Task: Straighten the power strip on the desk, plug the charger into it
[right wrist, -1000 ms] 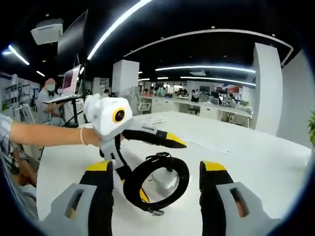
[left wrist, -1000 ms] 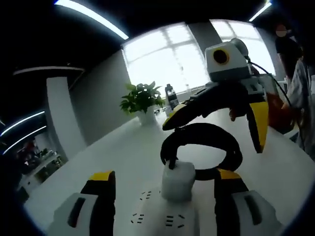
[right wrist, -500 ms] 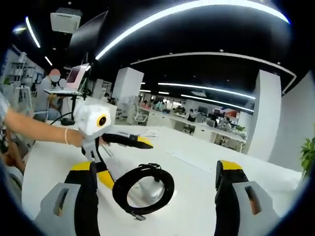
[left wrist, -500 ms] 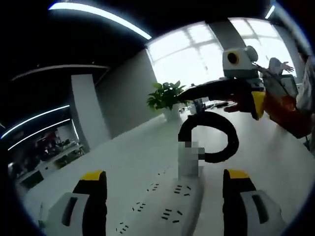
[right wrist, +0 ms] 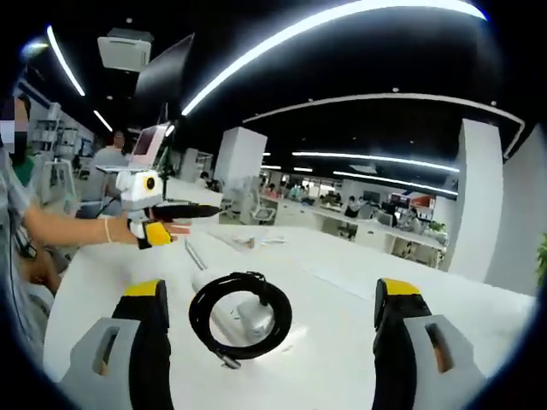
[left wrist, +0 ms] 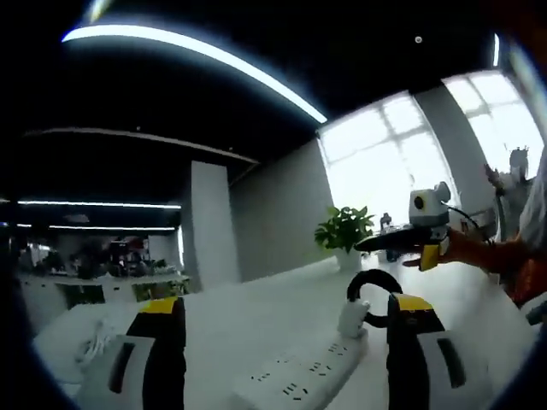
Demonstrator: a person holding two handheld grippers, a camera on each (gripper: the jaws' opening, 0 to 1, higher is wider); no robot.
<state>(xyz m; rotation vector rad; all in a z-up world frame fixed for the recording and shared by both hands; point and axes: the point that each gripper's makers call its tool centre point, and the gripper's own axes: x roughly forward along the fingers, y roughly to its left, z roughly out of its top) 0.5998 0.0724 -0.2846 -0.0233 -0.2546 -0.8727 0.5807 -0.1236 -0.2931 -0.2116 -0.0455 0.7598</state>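
- Both of my tools have drawn back from the power strip since a second ago; then they hung just over its charger end, now each stands well apart from it.
- My left tool [left wrist: 282, 342] has its two yellow-tipped jaws spread wide, holding nothing; the power strip [left wrist: 299, 376] lies on the white table [left wrist: 248, 316] between them.
- From the left gripper view, the white charger [left wrist: 351, 319] sits plugged into the far end of the power strip, with a black cable loop [left wrist: 373, 290] arching just beyond it.
- Beyond the power strip in that view, a hand holds my right tool [left wrist: 389, 243], and a potted plant [left wrist: 344, 235] stands further off by the window.
- My right tool [right wrist: 265, 337] also has its jaws wide apart and empty.
- From the right gripper view, the power strip [right wrist: 215, 295] lies under the black cable coil [right wrist: 241, 318], with the charger [right wrist: 255, 318] inside the ring.
- Past the power strip there, my left tool [right wrist: 192, 209] is held above the table [right wrist: 342, 342].
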